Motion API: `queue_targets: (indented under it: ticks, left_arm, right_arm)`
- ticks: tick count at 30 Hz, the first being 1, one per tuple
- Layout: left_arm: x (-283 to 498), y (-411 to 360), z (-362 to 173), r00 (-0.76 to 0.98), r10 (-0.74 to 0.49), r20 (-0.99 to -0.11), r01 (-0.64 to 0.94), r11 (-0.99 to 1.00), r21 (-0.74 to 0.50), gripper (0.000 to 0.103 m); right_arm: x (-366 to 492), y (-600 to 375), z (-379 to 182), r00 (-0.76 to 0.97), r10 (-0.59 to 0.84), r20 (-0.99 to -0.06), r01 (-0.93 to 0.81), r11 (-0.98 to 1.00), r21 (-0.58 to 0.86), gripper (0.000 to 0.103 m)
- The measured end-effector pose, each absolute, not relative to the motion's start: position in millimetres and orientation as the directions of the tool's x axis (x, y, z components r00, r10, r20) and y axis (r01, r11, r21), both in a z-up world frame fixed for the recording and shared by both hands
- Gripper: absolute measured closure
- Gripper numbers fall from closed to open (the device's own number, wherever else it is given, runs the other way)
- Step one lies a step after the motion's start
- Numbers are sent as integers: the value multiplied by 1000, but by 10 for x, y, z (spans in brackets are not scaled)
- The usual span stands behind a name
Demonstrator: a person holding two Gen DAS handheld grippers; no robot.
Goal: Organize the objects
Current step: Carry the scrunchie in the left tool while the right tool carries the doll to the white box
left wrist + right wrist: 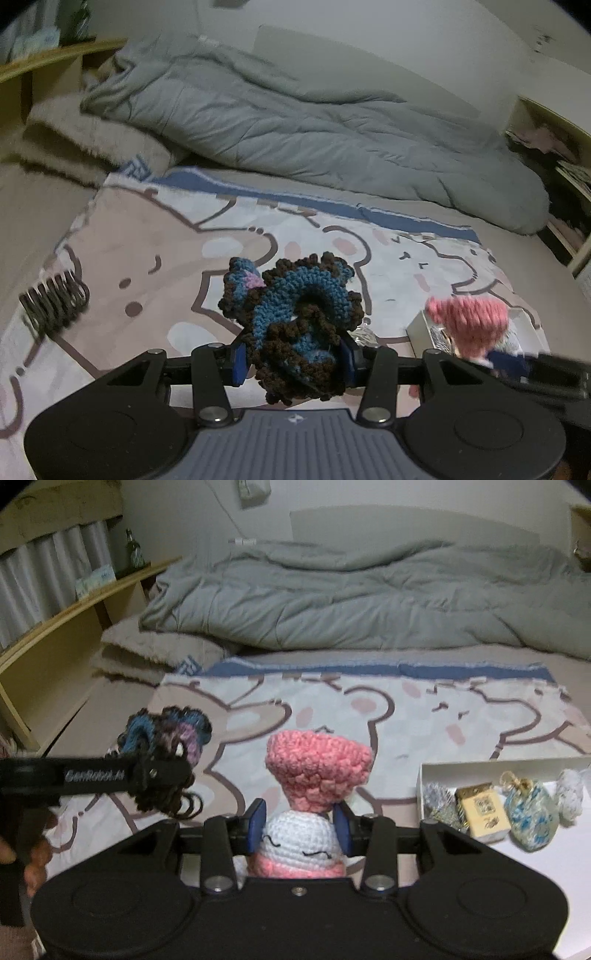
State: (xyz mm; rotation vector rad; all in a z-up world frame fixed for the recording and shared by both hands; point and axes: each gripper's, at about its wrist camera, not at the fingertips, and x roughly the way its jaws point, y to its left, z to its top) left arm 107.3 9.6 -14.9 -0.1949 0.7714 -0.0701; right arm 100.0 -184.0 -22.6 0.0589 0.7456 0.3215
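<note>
Across the left wrist view, a bed carries a flat cartoon-bear printed blanket (155, 258) in pink, white and blue, with a rumpled grey quilted duvet (295, 122) heaped behind it against a pale wall. A folded beige fleece throw (85, 147) lies at left beside a light wooden shelf unit (44, 70). A dark coiled wire object (55, 299) on the blanket is motion-blurred and cannot be identified. At lower right, a white box is mostly hidden behind blurred pink yarn. The left gripper (293, 358) has its blue pads clamped on a ruffled blue-and-brown crocheted scrunchie (295, 314), which bulges above and below the fingers, clear of the blanket.

From the right wrist view, the same bed, duvet and shelf appear. A shallow white cardboard box (436, 768) rests on the blanket at right, cut off by the frame edge, and holds a small gold-topped beige packet (482, 812) and a blue-patterned pouch (532, 816); the silvery items beside them are unclear. The right gripper (301, 823) has its pads closed on a pink-and-white crocheted doll (317, 771), gripped where white meets pink; its lower part is hidden behind the gripper body.
</note>
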Motion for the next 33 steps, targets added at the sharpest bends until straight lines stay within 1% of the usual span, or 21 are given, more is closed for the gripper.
queue_targets:
  ticks: [14,18,25,33]
  left_arm:
    - [706,-25,121,773,-134,-620,54,988,-146,56]
    - [690,-60,128,771,-147,-619,64,986,-154,56]
    - [748,-187,94,750,-202,-629,77,972,-220,55]
    - [853,-485,46,731,-247,-636,124,965,-232,55]
  right_arm:
    - [778,-1997,59,764,290,-577,-257,956,141,63]
    - [733,-2052,93,772,286,-568,-264,957,123,63]
    - [672,-2194,107,775,272,-570,-267,959,95,63]
    - [662,-2534,117,785,223,-578,-222,972,74,63]
